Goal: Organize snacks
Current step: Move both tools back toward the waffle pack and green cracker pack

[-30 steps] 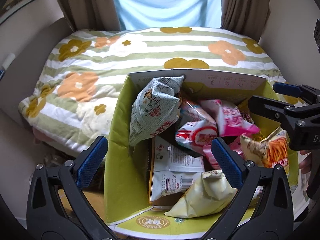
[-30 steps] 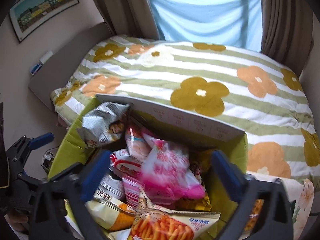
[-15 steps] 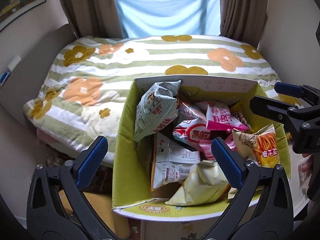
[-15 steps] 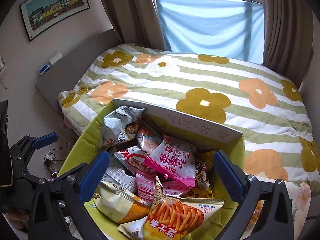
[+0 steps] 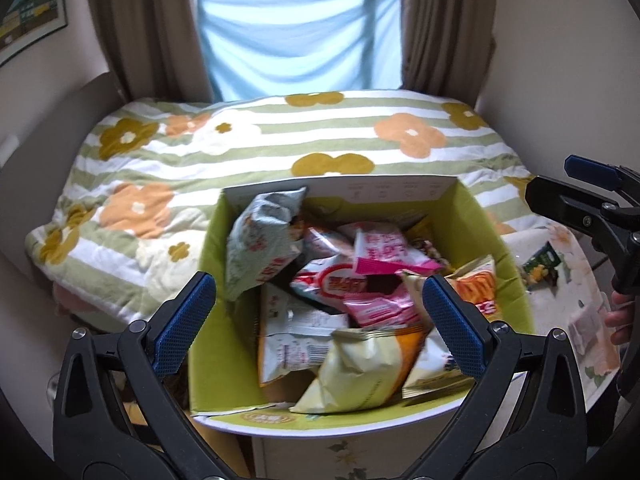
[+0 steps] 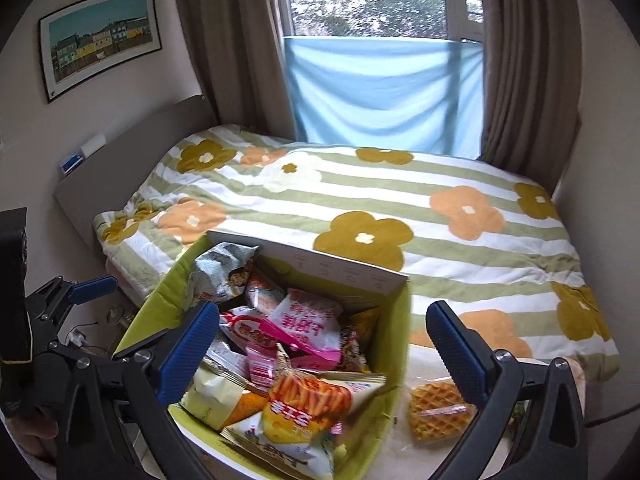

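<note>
A green cardboard box (image 5: pixel 208 264) (image 6: pixel 152 320) holds several snack bags: a grey bag (image 5: pixel 260 240), a pink bag (image 5: pixel 380 252) (image 6: pixel 308 328), a pale yellow bag (image 5: pixel 360 372) and an orange fries bag (image 6: pixel 308 404). My left gripper (image 5: pixel 320 312) is open and empty, above and in front of the box. My right gripper (image 6: pixel 324 340) is open and empty over the box's right side. A wrapped waffle (image 6: pixel 438 410) lies on the table right of the box. A green snack pack (image 5: pixel 540 266) lies there too.
The box stands on a small floral-covered table (image 5: pixel 576 320). Behind it is a bed with a striped flower quilt (image 5: pixel 280 140) (image 6: pixel 400 208). Curtains and a window (image 6: pixel 380 0) are at the back. A headboard (image 6: pixel 120 176) is at the left.
Both grippers have pulled back and risen away from the box. More of the bed, window and table, with the waffle, has come into view. Both stay open and empty.
</note>
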A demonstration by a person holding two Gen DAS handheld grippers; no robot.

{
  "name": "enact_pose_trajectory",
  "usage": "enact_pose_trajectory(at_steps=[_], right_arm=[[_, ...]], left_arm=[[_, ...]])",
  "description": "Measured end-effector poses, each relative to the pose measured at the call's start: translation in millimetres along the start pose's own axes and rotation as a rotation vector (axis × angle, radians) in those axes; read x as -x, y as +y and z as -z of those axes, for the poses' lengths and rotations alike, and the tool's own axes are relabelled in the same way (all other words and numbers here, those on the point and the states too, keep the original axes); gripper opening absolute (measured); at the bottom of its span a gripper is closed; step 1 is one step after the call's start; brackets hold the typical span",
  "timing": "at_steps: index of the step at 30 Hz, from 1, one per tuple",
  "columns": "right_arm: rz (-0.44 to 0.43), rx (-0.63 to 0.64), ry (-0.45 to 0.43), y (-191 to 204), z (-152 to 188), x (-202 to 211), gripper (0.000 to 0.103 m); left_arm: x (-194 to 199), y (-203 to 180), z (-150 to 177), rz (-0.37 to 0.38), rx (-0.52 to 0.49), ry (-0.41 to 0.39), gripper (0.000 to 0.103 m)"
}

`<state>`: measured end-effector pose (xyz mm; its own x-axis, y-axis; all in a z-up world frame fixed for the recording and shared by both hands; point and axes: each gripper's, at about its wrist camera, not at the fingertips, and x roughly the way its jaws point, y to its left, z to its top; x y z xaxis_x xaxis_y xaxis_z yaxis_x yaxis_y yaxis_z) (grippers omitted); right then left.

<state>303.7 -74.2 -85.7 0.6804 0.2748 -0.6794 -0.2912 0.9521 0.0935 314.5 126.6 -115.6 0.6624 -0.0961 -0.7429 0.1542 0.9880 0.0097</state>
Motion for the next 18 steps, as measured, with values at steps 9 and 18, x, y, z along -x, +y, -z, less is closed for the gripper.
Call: enact_pose_trajectory(at_steps=[9,18], right_arm=[[0.150,-0.073,0.027,-52.4,22.7,45.7,0.103],[0.222,-0.117,0.031,-126.5,57.4,78.1,0.103]], left_arm=[[6.9,-48.5,-6.2,0.140,-0.097,-0.045,0.103],[5.1,-128.4,-18.4,0.176,-0.220,-0.033,0.103]])
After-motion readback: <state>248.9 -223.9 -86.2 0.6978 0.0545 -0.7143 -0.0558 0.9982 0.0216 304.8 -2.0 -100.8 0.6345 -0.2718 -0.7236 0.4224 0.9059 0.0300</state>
